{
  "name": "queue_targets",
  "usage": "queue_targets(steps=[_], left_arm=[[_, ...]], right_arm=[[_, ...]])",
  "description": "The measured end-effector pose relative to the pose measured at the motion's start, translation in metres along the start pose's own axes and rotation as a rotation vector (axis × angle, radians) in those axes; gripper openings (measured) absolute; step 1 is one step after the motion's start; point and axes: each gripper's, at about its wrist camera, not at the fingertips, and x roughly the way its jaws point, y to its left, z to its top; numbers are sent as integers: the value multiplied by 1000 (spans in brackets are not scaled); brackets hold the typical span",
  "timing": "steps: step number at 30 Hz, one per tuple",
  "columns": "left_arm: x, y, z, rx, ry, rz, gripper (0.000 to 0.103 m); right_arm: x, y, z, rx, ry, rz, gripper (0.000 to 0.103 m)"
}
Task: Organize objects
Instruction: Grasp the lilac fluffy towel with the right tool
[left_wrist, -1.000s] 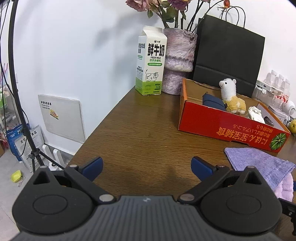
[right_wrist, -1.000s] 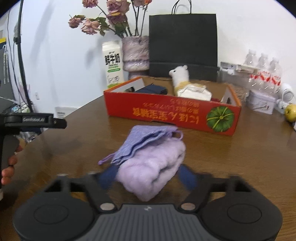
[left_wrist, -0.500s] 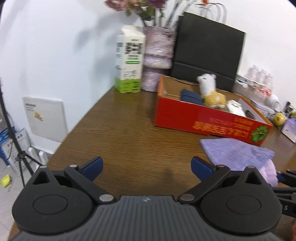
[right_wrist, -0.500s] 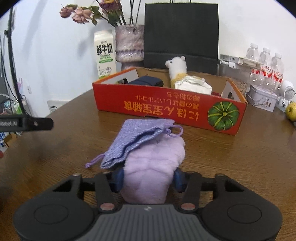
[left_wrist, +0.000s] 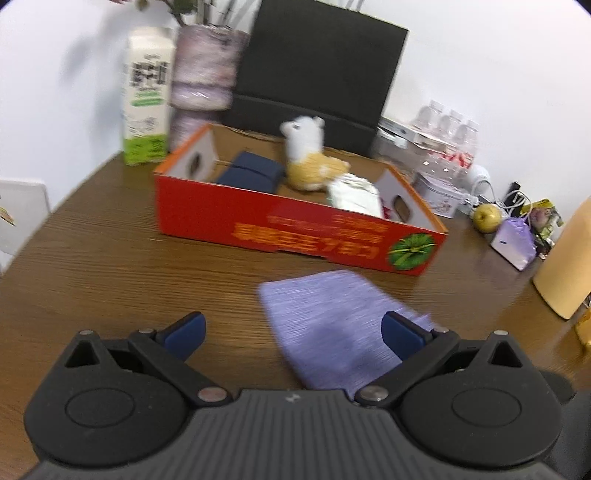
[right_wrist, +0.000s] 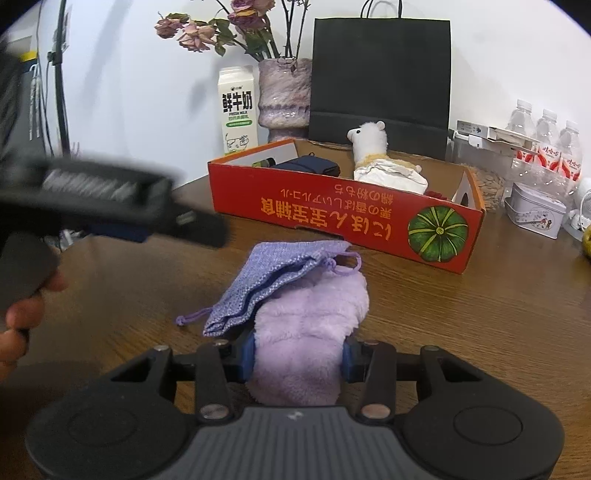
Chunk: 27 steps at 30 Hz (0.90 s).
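A fluffy lilac cloth (right_wrist: 314, 314) lies on the brown table (right_wrist: 461, 314), and my right gripper (right_wrist: 299, 354) is closing on its near end, with both blue pads pressed into it. A purple knit drawstring pouch (right_wrist: 280, 273) lies draped over the cloth's far left side. In the left wrist view that pouch (left_wrist: 325, 306) sits under my open left gripper (left_wrist: 291, 330), close to its right finger, with nothing gripped. The left gripper (right_wrist: 110, 199) shows blurred at the left of the right wrist view, held by a hand (right_wrist: 22, 314). Behind the pouch stands a red cardboard box (left_wrist: 295, 232).
The box (right_wrist: 332, 206) holds a plush alpaca (right_wrist: 369, 140), a dark blue pouch (right_wrist: 310, 166) and a white packet (right_wrist: 391, 173). Behind it stand a milk carton (right_wrist: 238, 110), a vase (right_wrist: 284, 96) and a black paper bag (right_wrist: 380, 85). Bottles (right_wrist: 546, 147), a tin (right_wrist: 535, 210) and a yellow fruit (left_wrist: 487, 218) crowd the right.
My right gripper's jaws have shut on the fluffy cloth. The left gripper has swung right, and the purple pouch now lies between its fingers.
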Motion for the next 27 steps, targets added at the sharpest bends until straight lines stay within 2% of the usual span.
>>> queue_targets(steps=[6, 9, 10, 11, 12, 14, 15, 16, 17, 19, 23, 27], left_arm=[[31, -25, 3, -68, 59, 5, 103], [44, -29, -6, -56, 105, 19, 103], [45, -28, -9, -53, 106, 18, 96], [44, -25, -11, -58, 106, 7, 79], [42, -20, -13, -74, 110, -22, 71], [35, -9, -14, -108, 109, -100, 38], [32, -9, -14, -102, 102, -109, 28], [27, -9, -15, -91, 90, -96, 6], [24, -8, -17, -84, 85, -79, 1], [21, -3, -21, -78, 95, -91, 1], [19, 6, -26, -66, 108, -60, 1], [5, 0, -31, -10, 69, -21, 5]], right_arm=[[-3, -9, -5, -14, 11, 34, 42], [-2, -10, -7, -26, 16, 44, 43], [-2, -11, -7, -27, 18, 46, 43], [-2, -11, -7, -27, 21, 48, 43], [-2, -12, -7, -27, 23, 48, 43], [-3, -11, -8, -34, 25, 45, 43], [-3, -10, -8, -39, 24, 41, 43], [-3, -9, -9, -44, 23, 38, 43], [-3, -8, -9, -47, 23, 35, 44], [-2, -7, -10, -48, 23, 30, 44], [-3, -6, -10, -54, 22, 19, 45], [-3, -5, -10, -54, 22, 13, 45]])
